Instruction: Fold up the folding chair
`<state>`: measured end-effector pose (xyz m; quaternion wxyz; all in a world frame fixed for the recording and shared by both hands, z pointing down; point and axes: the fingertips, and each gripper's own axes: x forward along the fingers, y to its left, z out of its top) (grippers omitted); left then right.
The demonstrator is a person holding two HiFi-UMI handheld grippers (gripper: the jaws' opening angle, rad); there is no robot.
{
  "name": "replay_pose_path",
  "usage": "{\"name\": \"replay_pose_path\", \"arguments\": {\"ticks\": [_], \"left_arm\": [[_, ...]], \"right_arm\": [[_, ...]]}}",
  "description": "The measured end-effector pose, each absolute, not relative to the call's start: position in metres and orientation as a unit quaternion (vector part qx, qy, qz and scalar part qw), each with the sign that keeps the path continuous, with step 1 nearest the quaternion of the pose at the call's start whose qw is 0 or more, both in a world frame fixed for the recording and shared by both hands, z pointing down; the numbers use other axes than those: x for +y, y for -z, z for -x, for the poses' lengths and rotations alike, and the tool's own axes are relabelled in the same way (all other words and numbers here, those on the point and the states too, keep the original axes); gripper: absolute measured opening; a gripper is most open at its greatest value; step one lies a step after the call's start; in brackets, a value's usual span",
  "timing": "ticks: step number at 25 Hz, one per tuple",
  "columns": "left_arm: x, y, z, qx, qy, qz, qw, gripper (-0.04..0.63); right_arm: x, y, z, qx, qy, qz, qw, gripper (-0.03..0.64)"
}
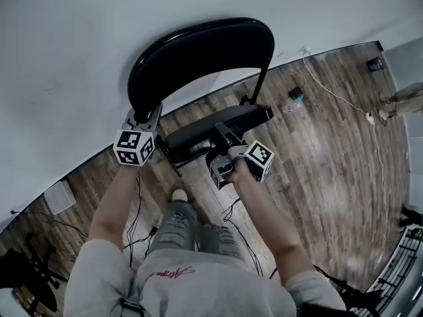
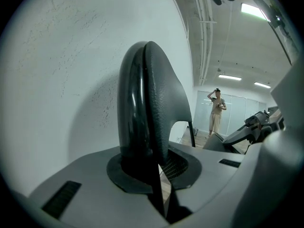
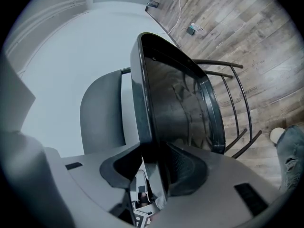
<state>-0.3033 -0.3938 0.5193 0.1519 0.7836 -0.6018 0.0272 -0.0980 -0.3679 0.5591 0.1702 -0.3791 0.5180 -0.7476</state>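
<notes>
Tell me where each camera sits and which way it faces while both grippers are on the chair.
Head view: on the person's head, looking steeply down at the folding chair by the wall; forearms, knees, left gripper and right gripper show.
Left gripper view: rides the left gripper, looking along its jaws, shut on the backrest edge.
Right gripper view: rides the right gripper, looking along its jaws, holding the seat rim; a jeans leg shows low right.
Shared: head and right gripper views both show the seat.

Head view steeply downward — both gripper views close (shared: chair (image 1: 198,58))
</notes>
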Motion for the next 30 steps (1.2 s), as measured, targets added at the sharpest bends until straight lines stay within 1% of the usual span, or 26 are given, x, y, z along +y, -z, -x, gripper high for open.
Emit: {"name": "replay_pose_path", "arguments": {"ticks": [7, 14, 18, 30], "left_arm": [[-0.394, -0.517, 0.306, -0.601, -0.024, -0.781, 0.167, 0.066], [-0.404, -0.516, 0.310, -0.596, -0.031, -0.792, 0.131, 0.061], [-0.424, -0.522, 0.328, -0.597, -0.049, -0.794, 0.106, 0.060], [-0.417, -0.518, 0.345, -0.609, -0.044, -0.788, 0.081, 0.061]], "right_arm": [[-0.371, -0.555, 0.099, 0.505, 0.741, 0.392, 0.205, 0.163], [-0.391, -0.559, 0.112, 0.483, 0.742, 0.424, 0.189, 0.163], [-0.430, -0.560, 0.147, 0.461, 0.753, 0.431, 0.185, 0.163], [-0.478, -0.566, 0.190, 0.421, 0.757, 0.451, 0.216, 0.167]]}}
